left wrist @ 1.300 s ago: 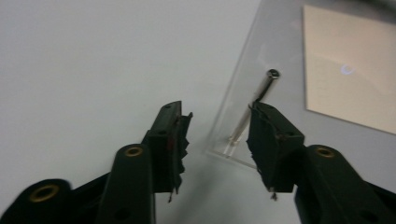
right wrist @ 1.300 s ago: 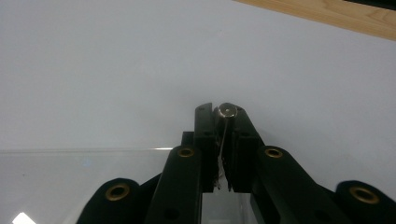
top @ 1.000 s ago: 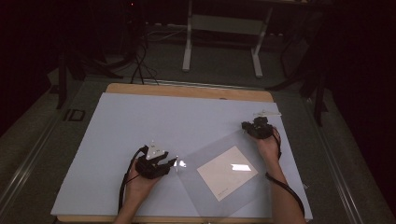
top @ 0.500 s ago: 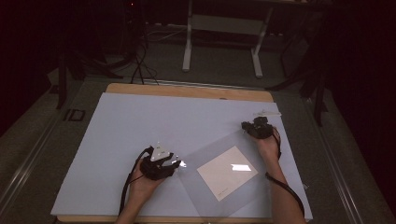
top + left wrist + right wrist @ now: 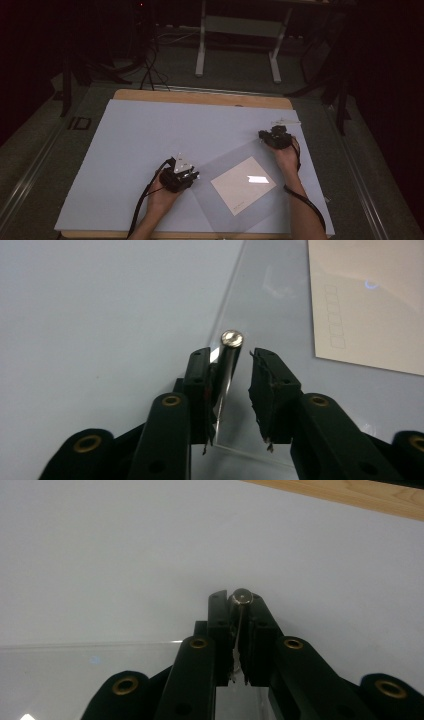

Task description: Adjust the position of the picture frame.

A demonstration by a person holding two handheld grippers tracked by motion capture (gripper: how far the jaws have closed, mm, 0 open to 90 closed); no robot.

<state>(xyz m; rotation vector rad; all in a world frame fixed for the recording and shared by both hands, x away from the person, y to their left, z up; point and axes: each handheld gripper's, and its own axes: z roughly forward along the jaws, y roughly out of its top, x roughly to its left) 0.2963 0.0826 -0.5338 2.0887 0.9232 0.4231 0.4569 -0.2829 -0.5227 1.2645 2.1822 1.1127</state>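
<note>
A dark room surrounds a pale surface point(image 5: 150, 145) edged in wood. In the high view a clear sleeve point(image 5: 240, 200) with a card point(image 5: 243, 184) inside lies near the front edge; both forearms reach in from below, the left tongs point(image 5: 187, 177) at the sleeve's left corner, the right tongs point(image 5: 265, 136) at its far corner. In the left gripper view the jaws have just been closing around a steel pin point(image 5: 227, 367) and the sleeve's edge, the right pad not yet touching. In the right gripper view the jaws are clenched on the sleeve point(image 5: 100, 680) beside their pin point(image 5: 242, 598)
</note>
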